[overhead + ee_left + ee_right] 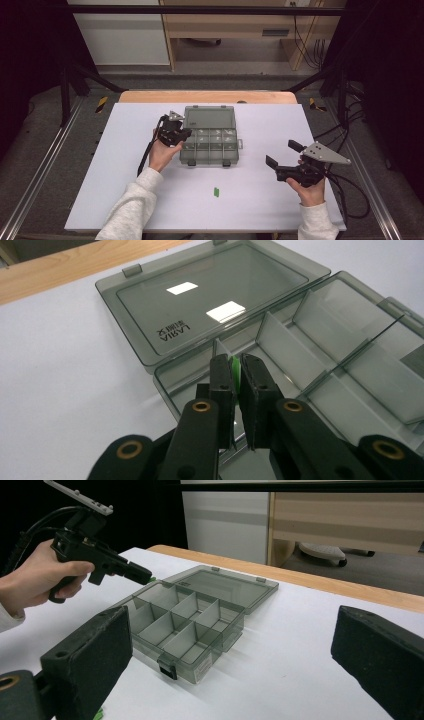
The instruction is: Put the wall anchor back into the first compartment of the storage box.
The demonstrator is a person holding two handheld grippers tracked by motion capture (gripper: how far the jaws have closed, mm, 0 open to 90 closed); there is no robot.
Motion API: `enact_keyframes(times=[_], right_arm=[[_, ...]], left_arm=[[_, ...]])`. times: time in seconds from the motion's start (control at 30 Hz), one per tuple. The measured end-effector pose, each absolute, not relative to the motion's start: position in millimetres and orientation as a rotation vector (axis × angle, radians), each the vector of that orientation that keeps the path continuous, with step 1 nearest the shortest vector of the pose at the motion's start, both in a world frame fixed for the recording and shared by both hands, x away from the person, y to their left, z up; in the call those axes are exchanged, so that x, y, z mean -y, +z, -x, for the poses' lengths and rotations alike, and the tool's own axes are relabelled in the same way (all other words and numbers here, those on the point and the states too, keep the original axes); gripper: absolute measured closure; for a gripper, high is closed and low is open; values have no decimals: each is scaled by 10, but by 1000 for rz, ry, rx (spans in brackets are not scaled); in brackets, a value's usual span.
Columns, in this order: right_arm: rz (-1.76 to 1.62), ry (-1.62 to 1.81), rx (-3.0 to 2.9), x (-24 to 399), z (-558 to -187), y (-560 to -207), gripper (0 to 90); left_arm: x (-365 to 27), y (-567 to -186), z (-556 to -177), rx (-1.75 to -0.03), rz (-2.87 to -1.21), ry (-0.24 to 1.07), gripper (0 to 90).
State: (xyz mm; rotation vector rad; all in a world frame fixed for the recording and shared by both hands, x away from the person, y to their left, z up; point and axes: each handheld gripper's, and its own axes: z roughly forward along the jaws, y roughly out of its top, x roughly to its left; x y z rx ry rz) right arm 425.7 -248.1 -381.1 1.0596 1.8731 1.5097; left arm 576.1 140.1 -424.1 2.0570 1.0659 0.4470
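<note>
A: Lying on the white table (125,190) is a smoke-grey compartment organiser box (210,147), its lid (209,118) thrown fully open and flat on the far side.

B: Grippers?

A: Left gripper (237,371) hangs over the box's near-left corner compartment, jaws pressed together on a small green piece (234,371), seen edge-on between the pads. In the high view the same gripper (186,134) sits at the box's left edge.

B: Right one?

A: Right gripper (280,155) is held well apart from the box, above the table's right side, jaws spread wide with nothing between them.

B: Smaller items?

A: A second green piece (216,192) lies loose on the table, nearer the person than the box.
</note>
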Motion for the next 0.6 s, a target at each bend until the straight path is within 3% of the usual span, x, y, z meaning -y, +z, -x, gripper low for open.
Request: enact_keyframes(times=[0.6], right_arm=[[-1060,1512,-1877,2477,-4256,-3812,33]], left_arm=[[-1350,-4438,-5835,-1097,-2130,459,833]])
